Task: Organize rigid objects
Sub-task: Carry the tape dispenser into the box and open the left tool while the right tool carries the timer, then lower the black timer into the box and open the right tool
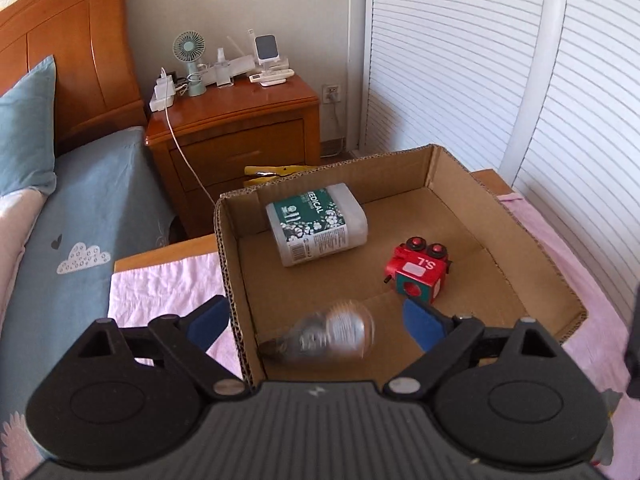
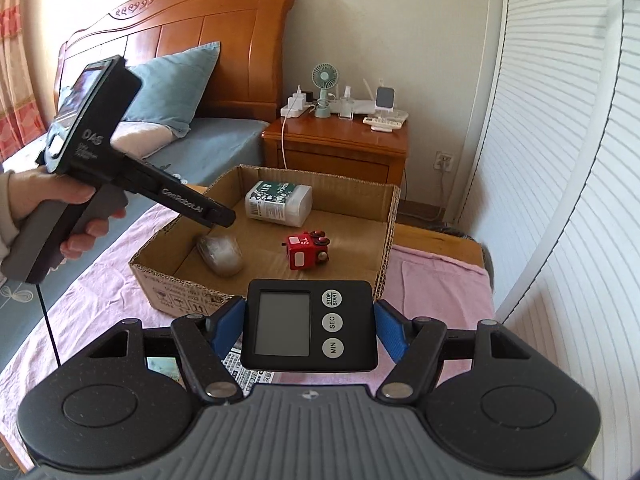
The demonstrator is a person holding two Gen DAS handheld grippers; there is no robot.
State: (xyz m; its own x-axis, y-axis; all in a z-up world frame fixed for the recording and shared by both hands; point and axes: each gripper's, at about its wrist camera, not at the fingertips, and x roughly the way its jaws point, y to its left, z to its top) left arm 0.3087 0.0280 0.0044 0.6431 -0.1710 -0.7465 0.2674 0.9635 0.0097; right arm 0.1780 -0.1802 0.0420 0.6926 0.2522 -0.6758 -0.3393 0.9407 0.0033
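Three Items Boxed, One Timer Held Outside

Three objects lay in the shallow open brown cardboard box (image 1: pixel 436 168), which stood on a pink cloth (image 1: pixel 168 284) over the bed.

1. White rectangular plastic bottle with a green "MEDICAL" label (image 1: pixel 316 224), on its side near the far wall of the box.
2. Small red toy cube with round red-and-black knobs and a white "S.L" marking (image 1: pixel 418 274), on the box floor, well apart from the bottle.
3. Rounded clear-and-silver bulb-shaped object (image 1: pixel 332 334), blurred in the left wrist view, lying at the near left corner of the box floor, between and below the left fingers but touched by neither.

Left hand-held gripper (image 1: pixel 320 322): blue-padded fingers spread wide, nothing pinched, one finger outside the box wall and one over the box floor. In the right wrist view a person's hand (image 2: pixel 76 216) gripped its grey handle, its tip over the box's left edge.

Right hand-held gripper (image 2: pixel 310 330): pinching a black square digital timer with a grey screen and three round white buttons (image 2: pixel 310 326), both blue pads pressed against its sides, on the near side of the box and outside it.

Background: wooden nightstand (image 1: pixel 240 120) carrying a small green fan (image 1: pixel 192 60).
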